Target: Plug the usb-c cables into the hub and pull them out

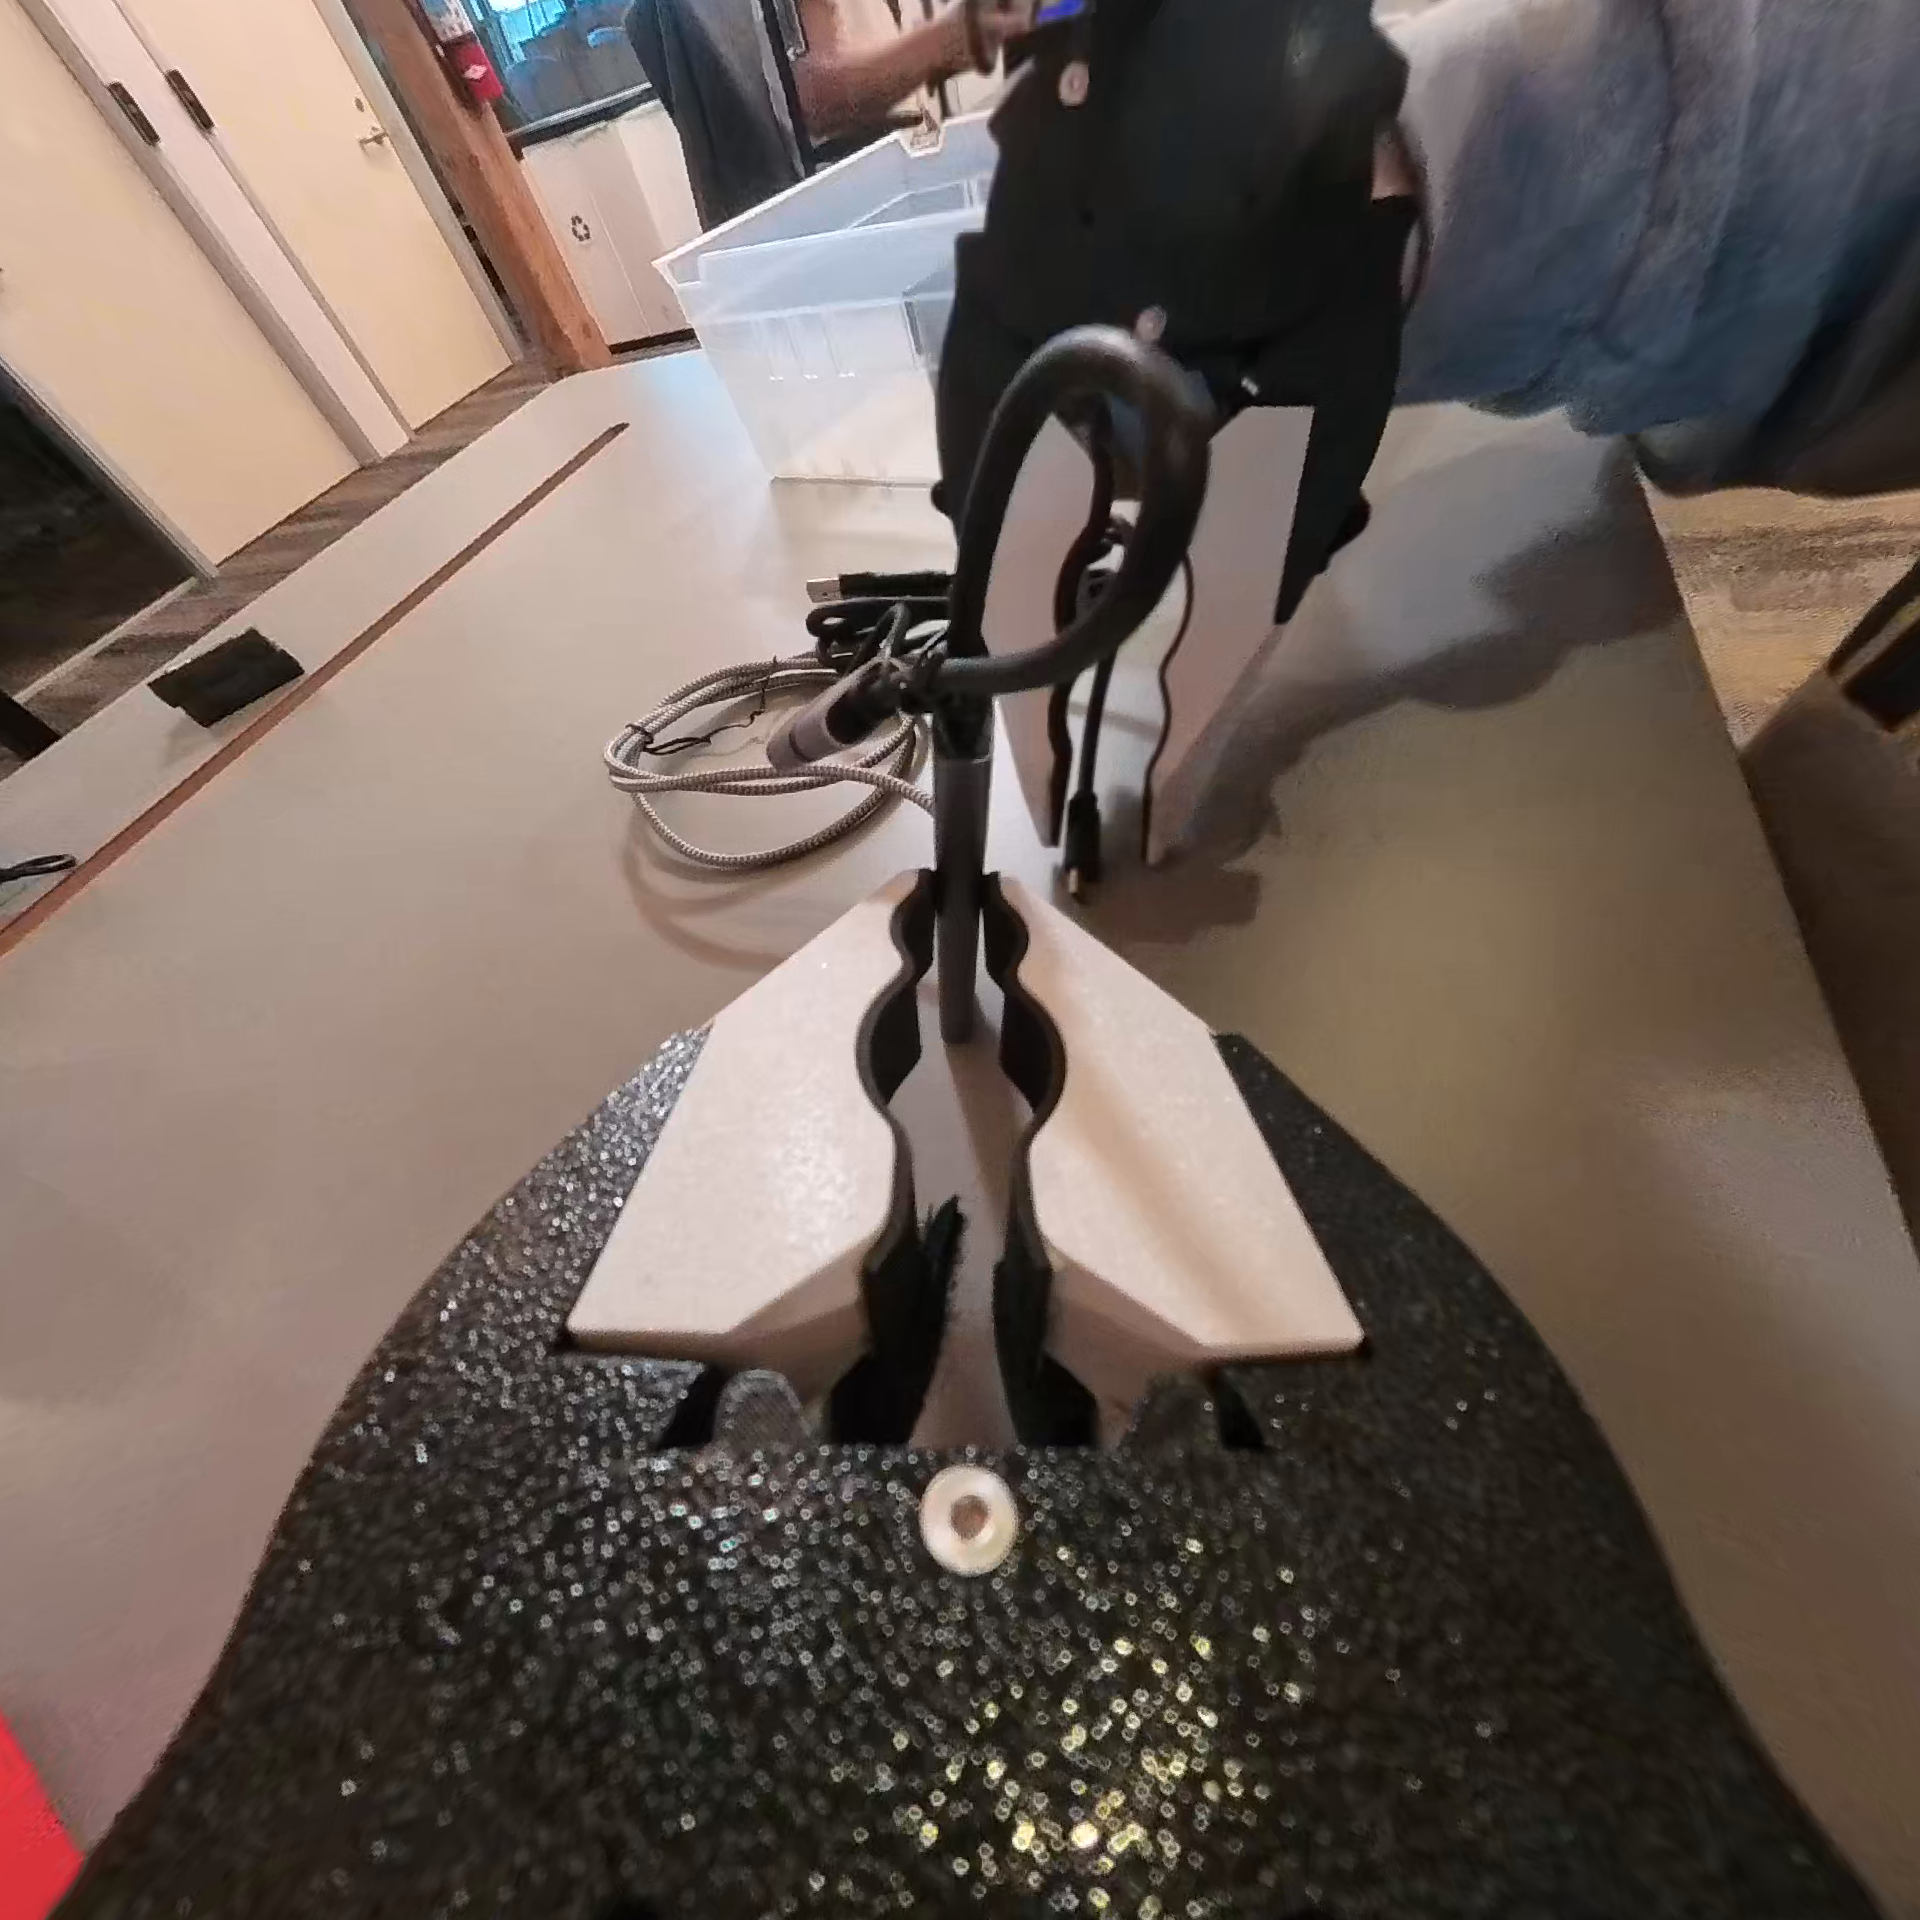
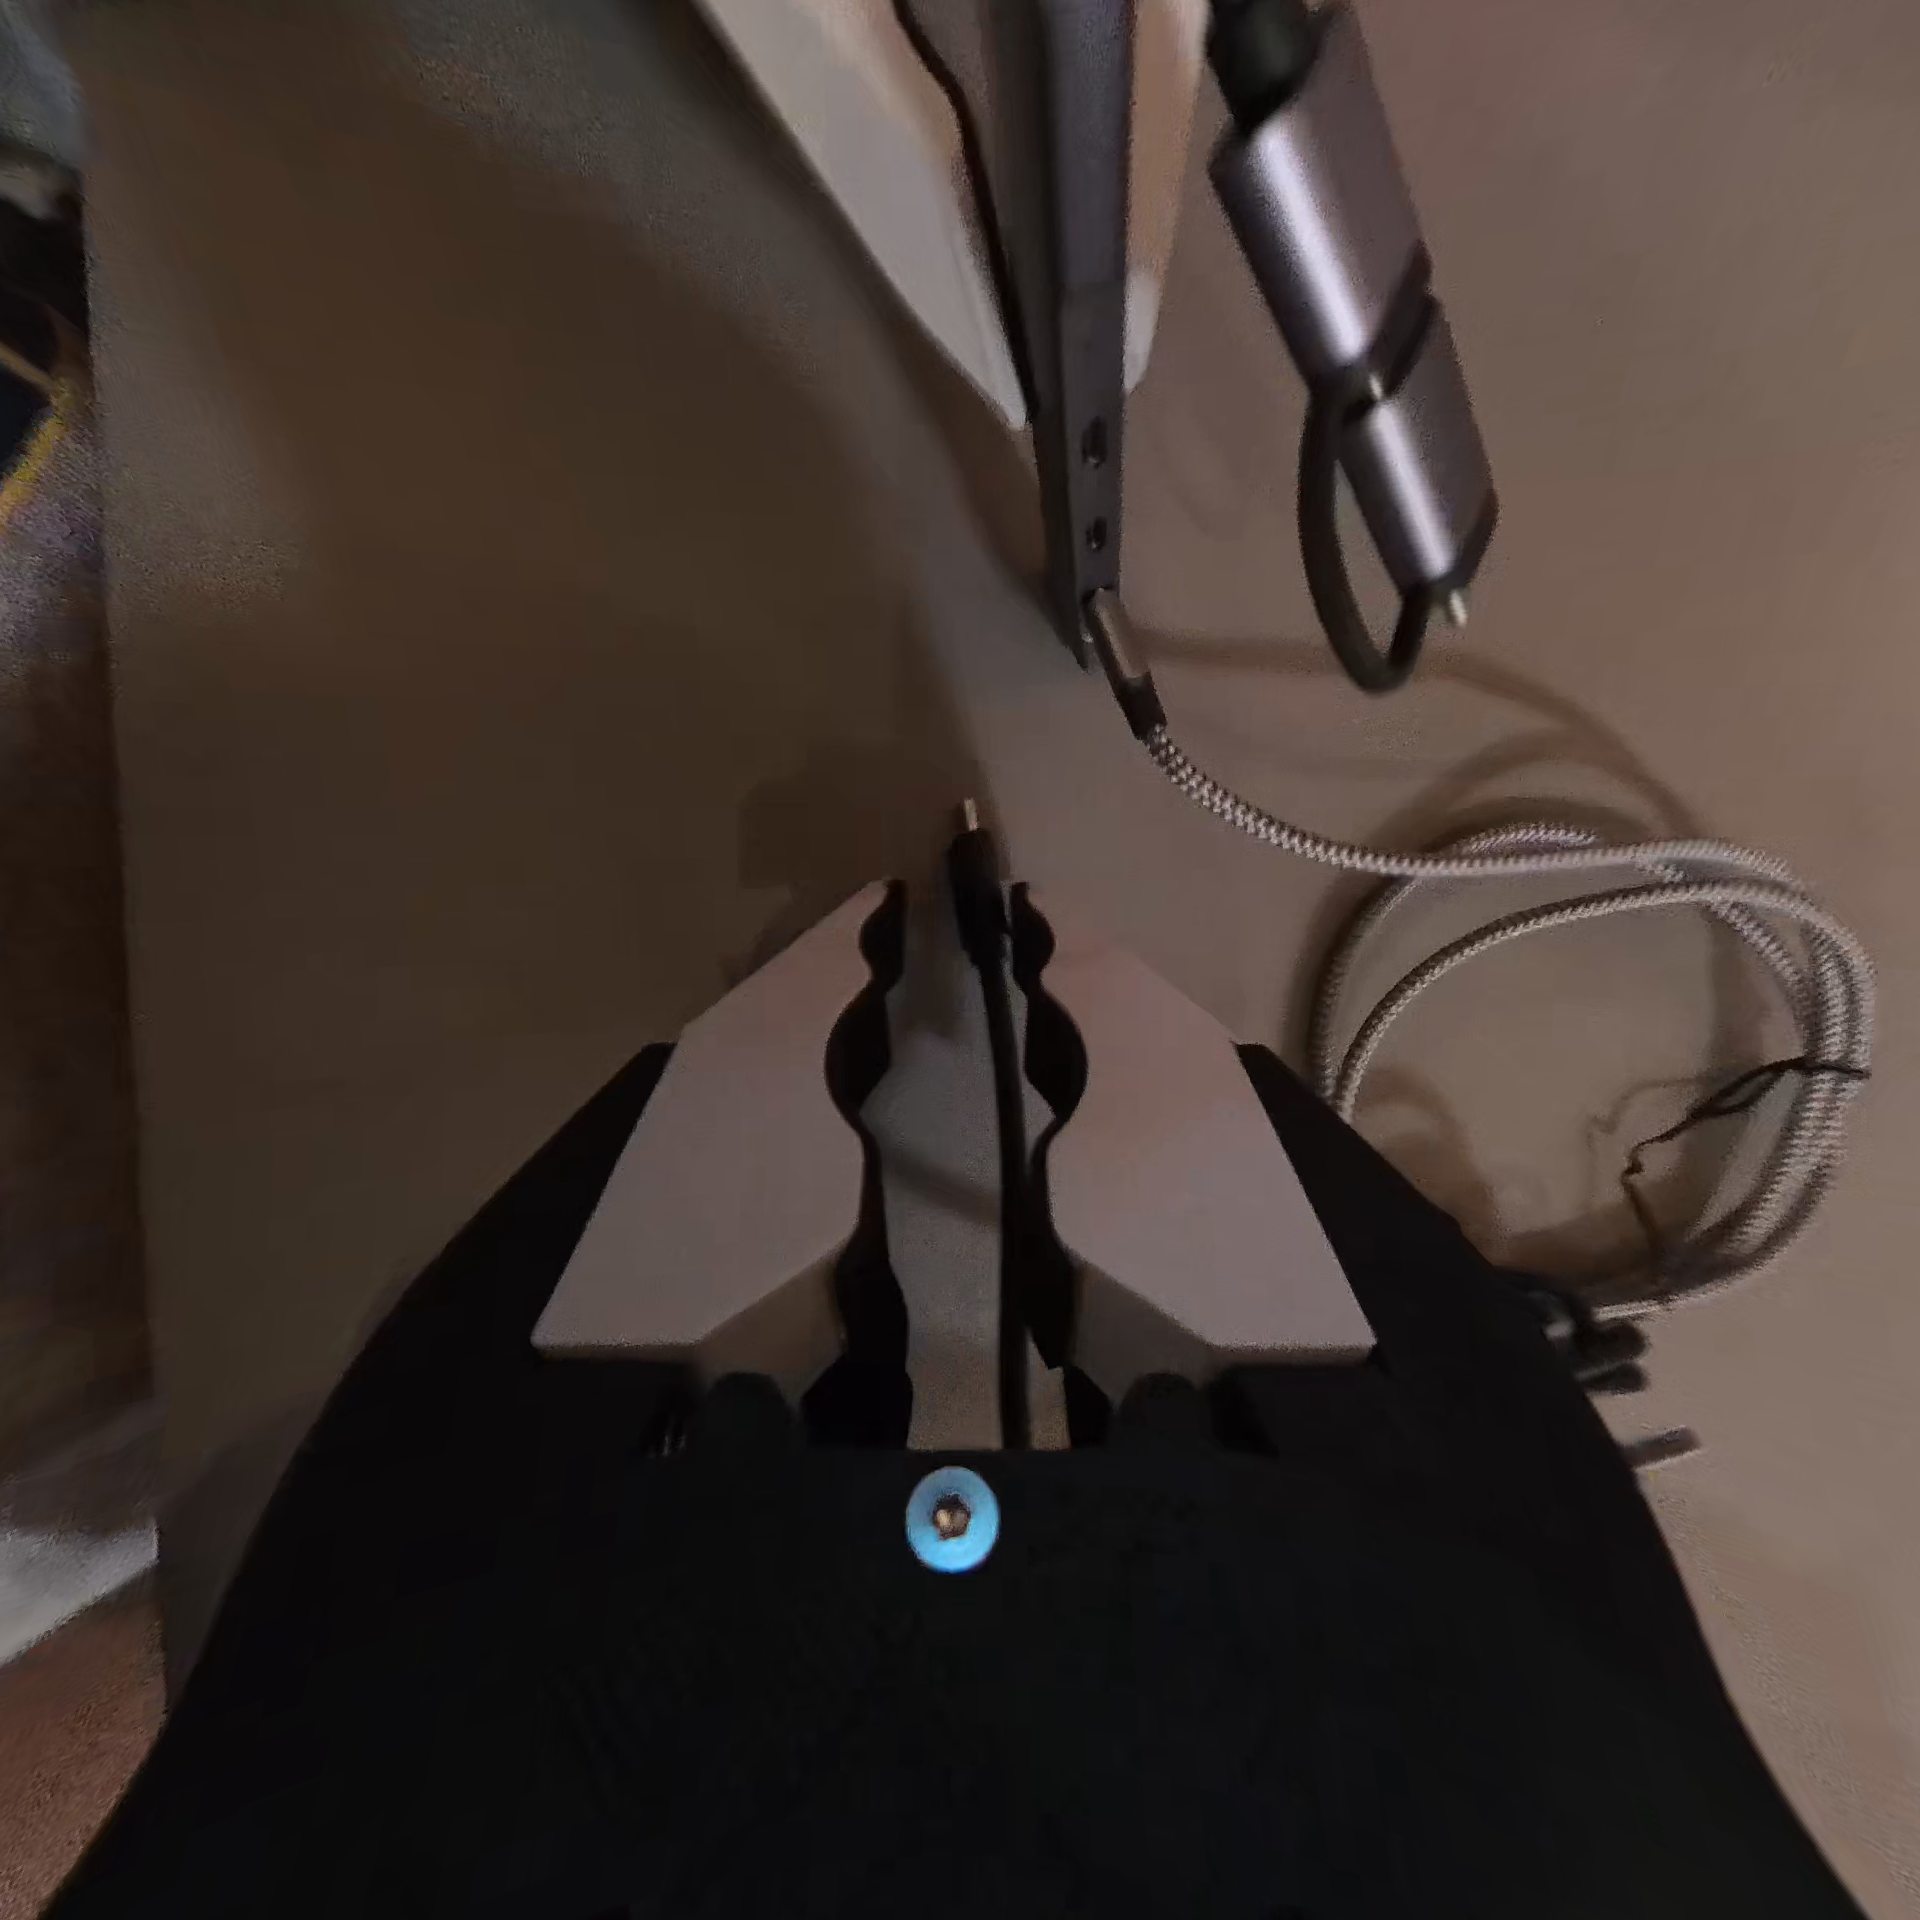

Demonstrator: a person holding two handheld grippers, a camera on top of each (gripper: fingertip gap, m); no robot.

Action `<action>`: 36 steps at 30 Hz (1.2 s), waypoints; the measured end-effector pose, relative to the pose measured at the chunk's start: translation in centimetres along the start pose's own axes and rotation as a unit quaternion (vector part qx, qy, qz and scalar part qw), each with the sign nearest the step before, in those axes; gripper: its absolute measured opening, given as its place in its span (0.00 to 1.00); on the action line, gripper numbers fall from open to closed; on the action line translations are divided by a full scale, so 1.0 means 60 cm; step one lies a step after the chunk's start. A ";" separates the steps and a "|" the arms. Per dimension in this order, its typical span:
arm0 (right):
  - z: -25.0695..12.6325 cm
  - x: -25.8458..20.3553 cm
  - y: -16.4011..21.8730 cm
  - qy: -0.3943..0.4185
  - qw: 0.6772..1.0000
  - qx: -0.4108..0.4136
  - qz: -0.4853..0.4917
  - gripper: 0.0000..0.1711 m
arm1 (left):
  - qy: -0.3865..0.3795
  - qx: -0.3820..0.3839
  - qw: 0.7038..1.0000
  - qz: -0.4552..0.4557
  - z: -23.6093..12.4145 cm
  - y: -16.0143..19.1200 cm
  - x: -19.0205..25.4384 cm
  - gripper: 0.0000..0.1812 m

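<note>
My left gripper [image 1: 956, 904] is shut on a thin grey hub [image 1: 958, 935], seen edge-on and held above the table. The hub's dark cable [image 1: 1039, 374] loops up over it. In the right wrist view the hub [image 2: 1086, 416] hangs at the top, with a braided grey cable's plug [image 2: 1127, 675] in its end port. My right gripper [image 2: 956, 894] is shut on a black USB-C cable [image 2: 1003, 1091]. Its plug [image 2: 971, 862] points at the hub, with a gap between them. The right gripper [image 1: 1103, 847] also shows in the left wrist view.
The braided cable [image 1: 769, 769] lies coiled on the tan table [image 1: 364, 935]. A grey adapter block [image 2: 1351, 312] with a black band hangs beside the hub. Clear plastic bins [image 1: 831, 312] and more black cables [image 1: 873, 613] lie farther back. The table's edge [image 1: 1704, 675] runs on the right.
</note>
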State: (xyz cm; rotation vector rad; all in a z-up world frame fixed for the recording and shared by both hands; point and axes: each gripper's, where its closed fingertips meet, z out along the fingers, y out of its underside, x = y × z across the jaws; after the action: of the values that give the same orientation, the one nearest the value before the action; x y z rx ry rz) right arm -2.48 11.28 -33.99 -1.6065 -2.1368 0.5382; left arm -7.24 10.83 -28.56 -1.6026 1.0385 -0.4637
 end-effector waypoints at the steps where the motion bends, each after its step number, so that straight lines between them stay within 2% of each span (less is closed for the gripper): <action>1: 0.000 0.001 0.002 0.005 1.000 0.016 0.015 0.16 | 0.000 0.000 1.000 0.000 0.000 0.000 0.000 0.04; 3: -0.006 0.005 0.005 0.015 0.998 0.047 0.041 0.19 | 0.002 0.001 1.000 -0.001 -0.001 0.000 0.000 0.04; 7: -0.021 0.015 -0.004 0.021 0.990 0.115 0.077 0.18 | 0.006 0.001 1.000 -0.006 -0.001 0.000 0.000 0.04; 11: -0.015 0.008 -0.004 -0.042 0.984 0.130 0.113 0.14 | 0.010 0.002 1.000 -0.011 -0.002 0.000 0.000 0.04; 13: -0.017 0.005 -0.003 -0.055 0.983 0.137 0.114 0.05 | 0.012 0.002 1.000 -0.013 -0.002 0.000 0.000 0.04; 19: -0.077 0.012 -0.059 -0.023 0.975 0.209 0.067 0.03 | 0.021 0.003 1.000 -0.006 -0.002 0.000 0.006 0.04; 25: -0.073 0.016 -0.091 0.076 0.980 0.170 -0.070 0.03 | 0.025 0.005 1.000 -0.002 -0.002 -0.001 0.009 0.04; 36: -0.065 0.014 -0.087 0.129 0.974 0.126 -0.136 0.03 | 0.020 0.004 0.999 0.027 0.000 -0.001 0.017 0.04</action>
State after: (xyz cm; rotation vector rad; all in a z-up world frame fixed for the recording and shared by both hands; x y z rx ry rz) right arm -4.80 10.96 -27.82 -1.1550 -1.9605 0.4606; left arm -6.66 9.99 -28.73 -1.5598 1.1061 -0.4644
